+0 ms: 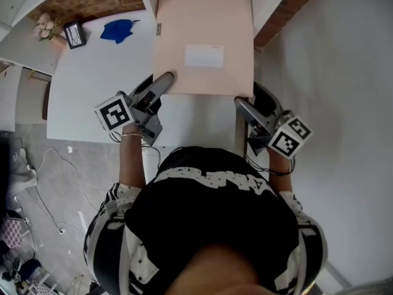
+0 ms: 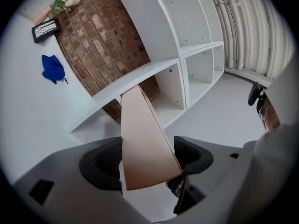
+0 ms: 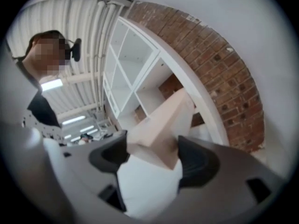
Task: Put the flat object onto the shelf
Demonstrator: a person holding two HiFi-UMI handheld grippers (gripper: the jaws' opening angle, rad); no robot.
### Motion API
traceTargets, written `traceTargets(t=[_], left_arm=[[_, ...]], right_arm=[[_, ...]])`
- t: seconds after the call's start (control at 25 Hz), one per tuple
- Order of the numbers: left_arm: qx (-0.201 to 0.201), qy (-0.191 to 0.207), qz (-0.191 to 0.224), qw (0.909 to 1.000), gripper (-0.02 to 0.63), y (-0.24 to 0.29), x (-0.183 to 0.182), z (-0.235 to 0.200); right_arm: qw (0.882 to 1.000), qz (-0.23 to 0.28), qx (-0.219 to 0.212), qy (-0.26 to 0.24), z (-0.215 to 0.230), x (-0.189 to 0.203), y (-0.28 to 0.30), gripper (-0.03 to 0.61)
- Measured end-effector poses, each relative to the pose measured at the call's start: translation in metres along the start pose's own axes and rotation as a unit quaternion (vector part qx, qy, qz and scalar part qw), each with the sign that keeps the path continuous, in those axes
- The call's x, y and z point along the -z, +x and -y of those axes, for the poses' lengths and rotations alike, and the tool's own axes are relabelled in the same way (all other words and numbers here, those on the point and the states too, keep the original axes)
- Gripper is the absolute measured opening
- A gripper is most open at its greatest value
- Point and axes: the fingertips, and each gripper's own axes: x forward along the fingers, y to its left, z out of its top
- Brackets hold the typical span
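White shelf (image 2: 140, 76) against brick wall (image 2: 107, 36): we hold the flat box (image 1: 202, 39), left gripper (image 1: 163, 82) and right gripper (image 1: 242, 105) each clamped on an edge; next, likely, sliding it in level.

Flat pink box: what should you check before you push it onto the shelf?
1. Is the left gripper shut on the flat box? Ok.
2. Is the right gripper shut on the other near corner? Ok.
3. Is the far end lined up with an opening in the shelf? Cannot tell.
4. Is the blue cloth away from the box? Ok, it lies off to the left.
5. Is the picture frame away too? Ok.
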Motion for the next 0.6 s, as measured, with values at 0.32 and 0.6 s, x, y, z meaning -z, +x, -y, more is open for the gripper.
traceTargets(t=[0.32, 0.6], left_arm=[[0.002, 0.003, 0.001, 1.0, 0.351, 0.005, -0.006, 0.004], [0.007, -0.009, 0.015, 0.9998, 0.351, 0.008, -0.011, 0.001]], right_arm=[[0.998, -0.035, 0.033, -0.042, 0.007, 0.007, 0.004, 0.348], [0.997, -0.033, 0.048, -0.057, 0.012, 0.0, 0.008, 0.298]])
